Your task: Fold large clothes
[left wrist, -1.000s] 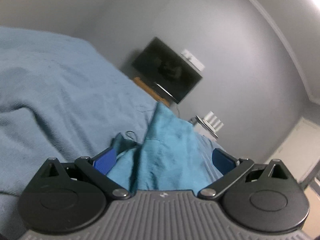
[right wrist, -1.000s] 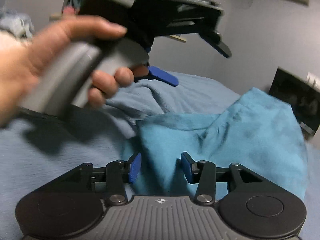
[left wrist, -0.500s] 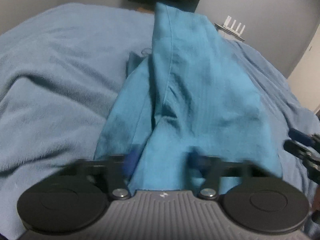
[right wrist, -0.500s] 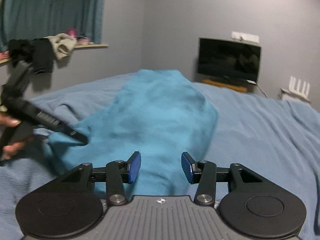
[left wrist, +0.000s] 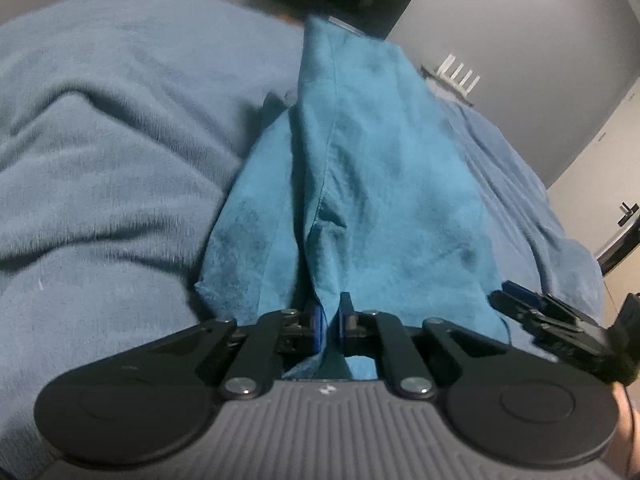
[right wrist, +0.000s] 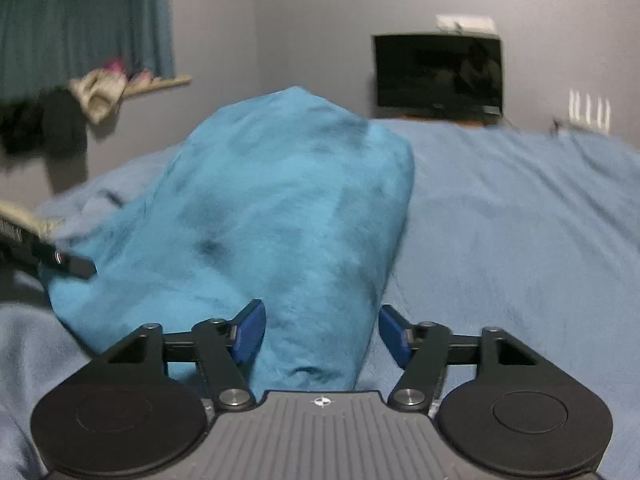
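Left wrist view:
Left gripper [left wrist: 329,326]: fingers clenched on a seam fold at the near edge of the teal garment [left wrist: 380,184].
Garment: lies on the blue blanket [left wrist: 100,152] of the bed, running away toward the far wall.
Right gripper [left wrist: 532,312]: just beside the garment's near right corner.

Right wrist view:
Right gripper [right wrist: 322,332]: fingers opening, garment [right wrist: 280,208] between them, not pinched.
Risk: a thin one-layer pinch at left may slip; an unheld right corner would drag the fold askew.
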